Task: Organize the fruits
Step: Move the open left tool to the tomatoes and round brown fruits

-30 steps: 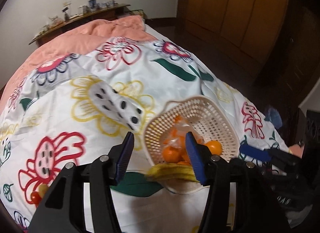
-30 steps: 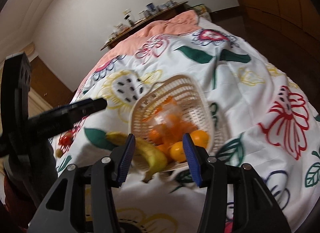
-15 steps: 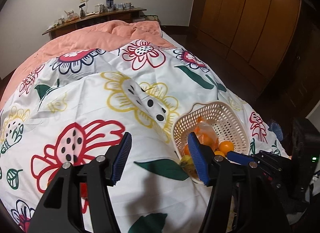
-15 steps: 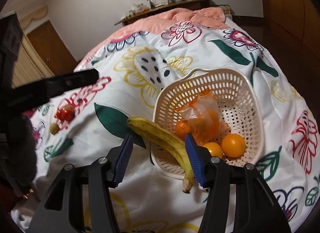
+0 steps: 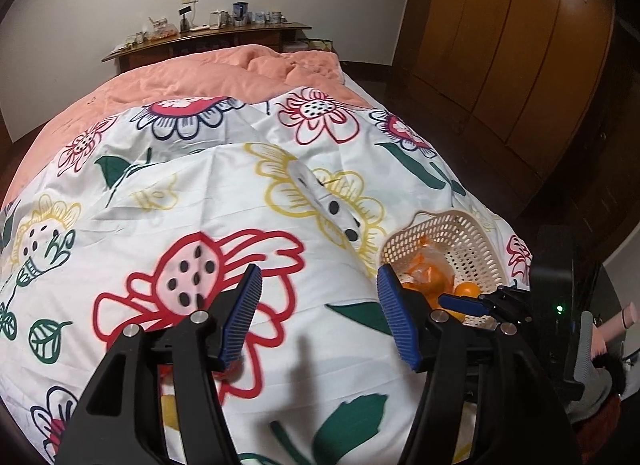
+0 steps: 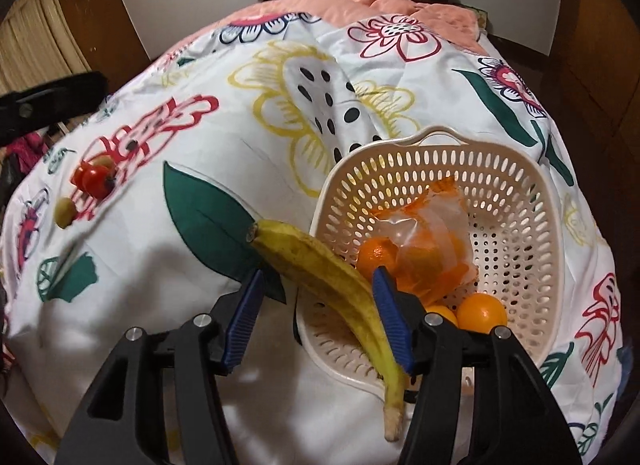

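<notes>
Fruit sits mostly in the lower right of the right wrist view, where a cream perforated basket (image 6: 520,193) rests on the flowered bedspread (image 6: 160,305). Inside it lie a clear bag of oranges (image 6: 432,249), a loose orange (image 6: 376,255) left of the bag, and two more oranges (image 6: 482,311) at the basket's near wall. A banana (image 6: 320,265) lies across the basket's left rim, its tip out over the bedspread toward the frame's centre and its stem toward the bottom edge.

Right gripper (image 6: 320,313) has its blue pads apart, and the jaws have just been opening. The banana passes between them close against the right pad; whether it touches that pad I cannot tell, and the left pad is clear of it.

At the left edge of the same view, red tomatoes (image 6: 94,179) and a small yellow-green fruit (image 6: 64,211) lie on the bedspread, well apart from the basket.

In the left wrist view the left gripper (image 5: 318,313) is also parted, its jaws having just been opening, with only bedspread between them. The basket (image 5: 472,241) shows at the right, beside the right pad, and the right gripper (image 5: 480,305) reaches in over its near edge.

A pink quilt (image 5: 224,73) covers the far end of the bed, with a cluttered wooden shelf (image 5: 208,31) behind it.
</notes>
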Tool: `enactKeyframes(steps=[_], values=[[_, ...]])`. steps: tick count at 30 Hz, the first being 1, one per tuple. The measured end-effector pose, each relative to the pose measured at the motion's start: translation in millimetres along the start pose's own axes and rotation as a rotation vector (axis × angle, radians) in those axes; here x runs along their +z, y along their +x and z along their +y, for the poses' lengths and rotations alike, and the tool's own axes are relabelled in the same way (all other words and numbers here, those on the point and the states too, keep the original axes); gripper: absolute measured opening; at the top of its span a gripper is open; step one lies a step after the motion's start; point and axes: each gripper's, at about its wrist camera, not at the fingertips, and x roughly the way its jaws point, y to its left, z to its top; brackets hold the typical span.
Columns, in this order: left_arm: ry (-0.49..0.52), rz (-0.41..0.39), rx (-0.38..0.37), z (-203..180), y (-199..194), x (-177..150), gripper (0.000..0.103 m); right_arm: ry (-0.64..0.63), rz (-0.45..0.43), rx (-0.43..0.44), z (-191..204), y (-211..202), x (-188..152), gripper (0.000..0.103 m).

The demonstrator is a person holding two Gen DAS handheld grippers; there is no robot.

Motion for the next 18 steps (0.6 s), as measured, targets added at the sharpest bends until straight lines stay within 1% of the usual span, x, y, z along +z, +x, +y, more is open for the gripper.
enactKeyframes(steps=[3,5,10,12,15,18], values=[[-0.024,-0.005,0.009,13.4,-4.4,-2.6,0.062,0.026,0.003,-0.024,-5.8,3.3,5.0,0.057],[-0.036,-0.008,0.016,20.1,-6.7,-3.8,0.062,0.049,-0.004,-0.066,-12.1,3.8,7.4,0.057],[-0.077,-0.016,0.033,42.6,-12.0,-6.9,0.062,0.166,-0.049,-0.184,-47.2,-5.5,12.8,0.057],[-0.097,-0.02,0.04,52.5,-14.0,-8.6,0.062,0.212,-0.06,-0.21,-60.8,-10.3,13.1,0.057],[-0.123,-0.026,0.052,66.3,-17.5,-11.3,0.062,0.244,-0.077,-0.208,-71.2,-16.6,12.8,0.057],[-0.152,-0.034,0.07,83.0,-23.5,-13.8,0.062,0.245,-0.1,-0.166,-69.0,-26.4,11.9,0.057]])
